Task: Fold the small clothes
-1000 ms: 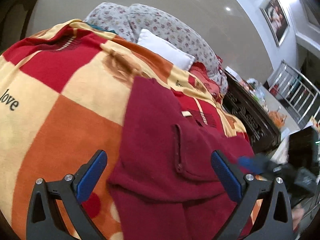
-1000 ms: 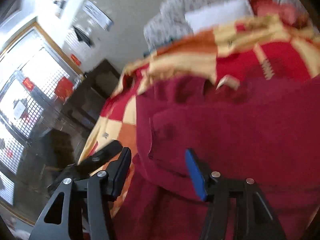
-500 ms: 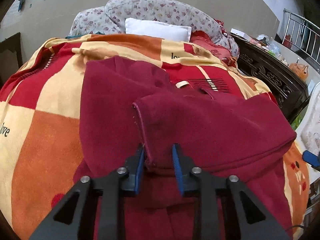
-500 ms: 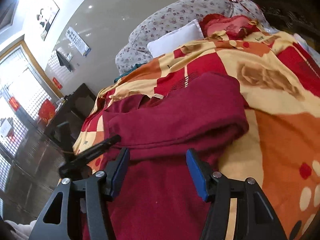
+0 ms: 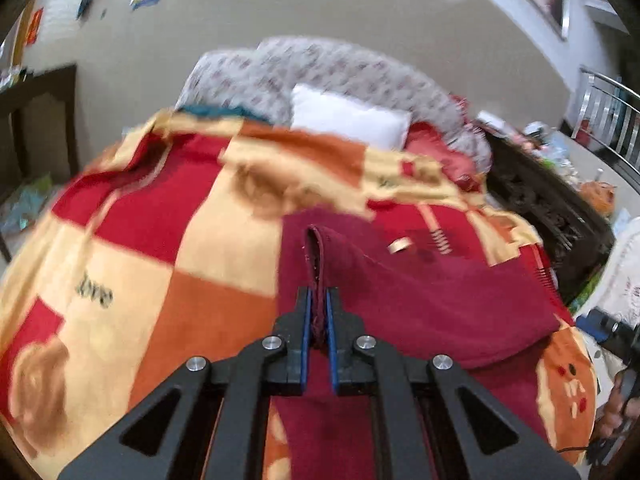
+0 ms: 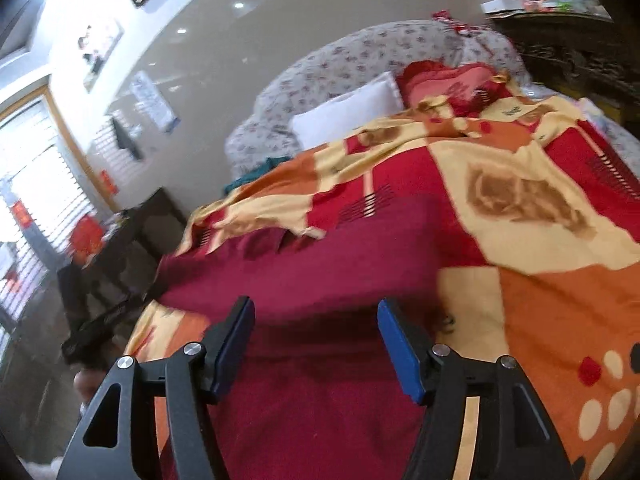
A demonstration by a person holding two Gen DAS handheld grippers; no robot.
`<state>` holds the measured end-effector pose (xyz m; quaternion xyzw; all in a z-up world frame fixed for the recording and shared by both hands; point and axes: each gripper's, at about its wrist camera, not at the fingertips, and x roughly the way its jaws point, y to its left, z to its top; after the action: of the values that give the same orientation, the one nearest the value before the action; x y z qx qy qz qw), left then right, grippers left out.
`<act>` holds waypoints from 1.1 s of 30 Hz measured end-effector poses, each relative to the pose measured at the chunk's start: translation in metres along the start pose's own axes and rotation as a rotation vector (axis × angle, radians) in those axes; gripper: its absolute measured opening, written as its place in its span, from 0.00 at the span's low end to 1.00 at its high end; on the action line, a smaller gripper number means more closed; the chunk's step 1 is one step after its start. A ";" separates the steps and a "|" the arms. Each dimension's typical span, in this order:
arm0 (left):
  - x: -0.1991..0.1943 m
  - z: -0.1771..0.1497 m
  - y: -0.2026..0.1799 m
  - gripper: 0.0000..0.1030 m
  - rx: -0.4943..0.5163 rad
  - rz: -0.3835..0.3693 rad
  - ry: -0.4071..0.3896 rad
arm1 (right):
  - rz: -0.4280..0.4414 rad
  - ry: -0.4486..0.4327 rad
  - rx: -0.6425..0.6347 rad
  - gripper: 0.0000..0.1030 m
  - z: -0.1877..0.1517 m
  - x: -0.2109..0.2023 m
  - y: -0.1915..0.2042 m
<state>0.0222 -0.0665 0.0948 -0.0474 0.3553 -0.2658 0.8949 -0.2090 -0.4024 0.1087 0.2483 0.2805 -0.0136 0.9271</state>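
The left hand-held gripper (image 5: 318, 316), half-closed a moment ago, now pinches and lifts the maroon garment (image 5: 420, 292)'s folded edge off the blanket (image 5: 160, 240). The right hand-held gripper (image 6: 316, 344) hangs wide above it; folding can proceed.

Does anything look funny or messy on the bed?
Nothing is spilled or torn. The maroon garment is only half folded, with one edge pinched up by the left gripper. The blanket under it lies rumpled near the pillow.
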 end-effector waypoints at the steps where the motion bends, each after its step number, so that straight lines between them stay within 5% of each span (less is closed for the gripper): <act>1: 0.011 -0.005 0.003 0.07 -0.013 -0.005 0.031 | -0.030 0.008 0.001 0.67 0.005 0.008 0.000; 7: 0.038 -0.022 -0.008 0.07 0.021 0.019 0.063 | -0.174 0.105 -0.105 0.49 0.011 0.057 0.009; 11: 0.040 -0.028 -0.010 0.07 0.024 -0.015 0.068 | -0.335 0.209 -0.194 0.22 -0.003 0.079 -0.015; 13: 0.044 -0.029 -0.014 0.07 0.030 -0.033 0.078 | -0.414 0.194 -0.216 0.09 -0.006 0.078 -0.032; 17: 0.045 -0.030 -0.027 0.11 0.093 0.013 0.061 | -0.441 0.156 -0.148 0.09 0.003 0.066 -0.053; 22: 0.035 -0.026 -0.017 0.17 0.043 0.011 0.037 | -0.371 0.079 -0.115 0.14 0.011 0.040 -0.043; 25: 0.026 -0.024 -0.014 0.45 0.033 0.043 -0.028 | -0.318 0.057 -0.154 0.14 0.009 0.039 -0.019; 27: 0.026 -0.022 -0.015 0.55 0.045 0.057 -0.041 | -0.293 0.084 -0.207 0.14 0.005 0.048 -0.002; 33: 0.058 -0.024 -0.015 0.55 0.079 0.143 0.028 | -0.406 0.211 -0.277 0.13 -0.015 0.082 -0.012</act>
<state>0.0347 -0.1064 0.0463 0.0169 0.3595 -0.2157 0.9077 -0.1499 -0.3963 0.0496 0.0579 0.4188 -0.1348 0.8961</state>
